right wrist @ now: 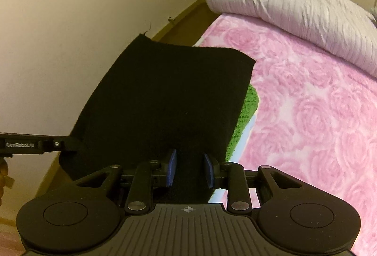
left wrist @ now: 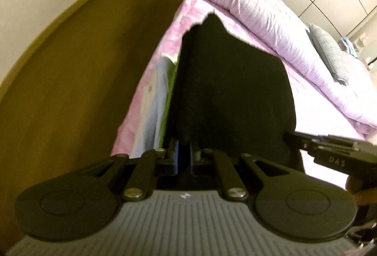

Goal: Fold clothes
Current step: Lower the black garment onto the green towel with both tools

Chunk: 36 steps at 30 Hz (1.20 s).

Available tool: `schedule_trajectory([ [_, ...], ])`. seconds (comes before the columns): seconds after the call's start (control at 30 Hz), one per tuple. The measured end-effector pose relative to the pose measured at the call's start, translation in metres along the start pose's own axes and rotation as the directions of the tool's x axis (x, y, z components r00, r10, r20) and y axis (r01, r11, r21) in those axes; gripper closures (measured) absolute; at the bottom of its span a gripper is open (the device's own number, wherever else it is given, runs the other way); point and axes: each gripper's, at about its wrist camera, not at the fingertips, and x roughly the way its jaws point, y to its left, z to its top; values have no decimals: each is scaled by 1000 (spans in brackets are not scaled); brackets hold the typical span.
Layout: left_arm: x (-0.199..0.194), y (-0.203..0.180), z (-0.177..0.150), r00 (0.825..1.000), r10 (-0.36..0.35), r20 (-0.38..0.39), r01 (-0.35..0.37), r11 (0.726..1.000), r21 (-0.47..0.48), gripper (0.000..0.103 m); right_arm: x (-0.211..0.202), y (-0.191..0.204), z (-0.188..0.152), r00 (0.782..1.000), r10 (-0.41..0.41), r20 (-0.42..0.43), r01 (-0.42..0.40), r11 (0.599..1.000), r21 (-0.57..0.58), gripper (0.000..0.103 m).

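A black garment (left wrist: pixel 231 81) is held up as a stretched sheet over the near edge of the bed. My left gripper (left wrist: pixel 183 150) is shut on its near edge, blue pads almost together with cloth between them. In the right wrist view the same black garment (right wrist: pixel 165 95) hangs in front of the wall, and my right gripper (right wrist: pixel 190 168) is shut on a thick fold of it, pads set wider apart. Each gripper shows in the other's view: the right gripper (left wrist: pixel 329 152) at the cloth's right edge, the left gripper (right wrist: pixel 37 145) at its left edge.
A pink rose-patterned blanket (right wrist: pixel 306 102) covers the bed, with a rumpled pale duvet (right wrist: pixel 294 8) along its far side and a grey pillow (left wrist: pixel 329 53) beyond. A green cloth (right wrist: pixel 245 119) and a light blue one (left wrist: pixel 150 114) lie under the black garment. Brown floor (left wrist: pixel 94 67) lies left.
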Motion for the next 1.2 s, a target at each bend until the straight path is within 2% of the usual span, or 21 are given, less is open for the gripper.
schedule_trajectory([
  [0.1,-18,-8,7,999,-6,32,6,1000,10,97,-7,-8,-1,1000,16,13,-17,997,71,74],
  [0.23,-31,-34,12,998,-3,66,-6,991,131,96,-20,-17,-5,999,45,28,-48,987,151,74],
  [0.37,-24,-54,18,996,16,90,-36,974,224,96,-22,-21,-6,998,51,30,-56,981,186,74],
  [0.5,-18,-51,32,996,13,93,-31,981,191,94,-24,-29,-1,997,69,37,-76,968,240,74],
  [0.6,-14,-40,42,997,-61,46,56,992,118,90,-29,-30,0,996,74,40,-82,962,261,74],
  [0.67,-9,-33,44,996,-84,28,82,993,80,87,-30,-32,1,996,72,49,-83,955,285,74],
  [0.8,-2,-25,47,998,-52,45,50,997,58,87,-37,-37,4,996,57,63,-74,946,315,74],
  [0.93,4,-21,56,997,-55,56,53,997,49,78,-36,-41,5,998,35,51,-50,940,338,74],
  [1.0,10,-20,59,997,-58,40,56,997,59,77,-34,-41,4,999,29,39,-41,936,350,74],
  [1.1,21,-19,58,996,-89,18,87,994,66,81,-32,-40,5,999,31,30,-39,936,351,74],
  [1.13,24,-19,57,995,-97,14,96,993,71,99,-31,-40,5,999,33,29,-41,936,349,74],
  [1.2,19,-15,53,995,-84,46,81,994,70,100,-26,-39,8,999,39,23,-45,940,337,74],
])
